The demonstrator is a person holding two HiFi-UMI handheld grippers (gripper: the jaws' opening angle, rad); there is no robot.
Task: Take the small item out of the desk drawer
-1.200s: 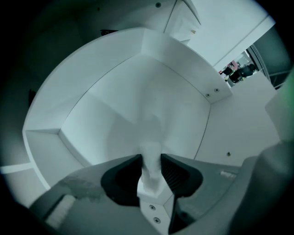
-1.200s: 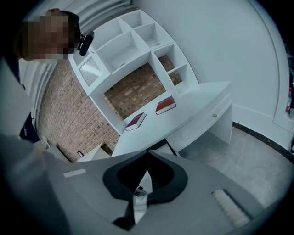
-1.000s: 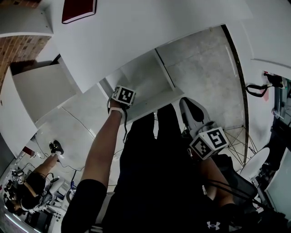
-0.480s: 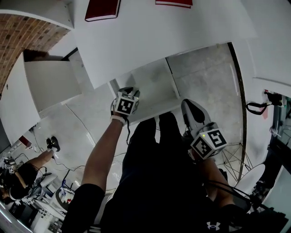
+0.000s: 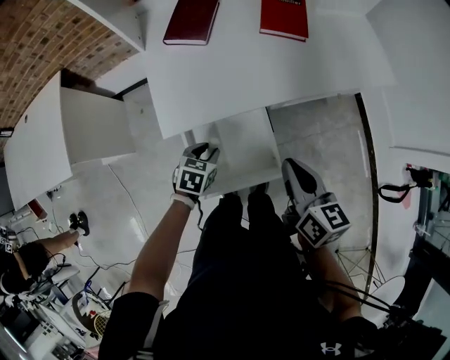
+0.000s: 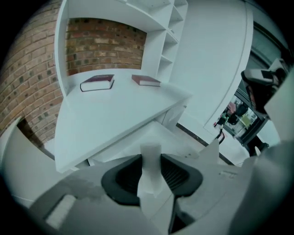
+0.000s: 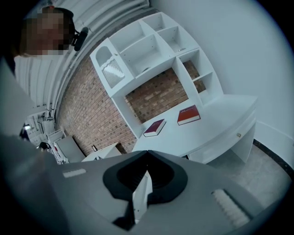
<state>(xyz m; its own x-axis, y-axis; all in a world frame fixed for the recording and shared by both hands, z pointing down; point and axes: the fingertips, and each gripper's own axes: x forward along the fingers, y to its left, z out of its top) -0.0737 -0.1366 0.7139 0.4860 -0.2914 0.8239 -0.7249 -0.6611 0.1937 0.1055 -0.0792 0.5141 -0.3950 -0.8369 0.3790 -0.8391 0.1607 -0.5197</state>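
White curved worktop [image 5: 281, 70] carries a dark red book [image 5: 191, 21] and a brighter red book [image 5: 285, 17]. Just below its front edge, my left tool [image 5: 202, 150] is clamped on a small white cylindrical piece [image 6: 149, 170], over the pulled-out white drawer [image 5: 246, 140]. My right tool [image 5: 292, 169], further below the worktop, is closed and empty.

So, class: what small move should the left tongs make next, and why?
Probably lift the left tongs up and away from the open drawer under the desk: they are shut on a small white item, so it only needs carrying clear. The right tongs are shut on nothing, apart from the drawer.
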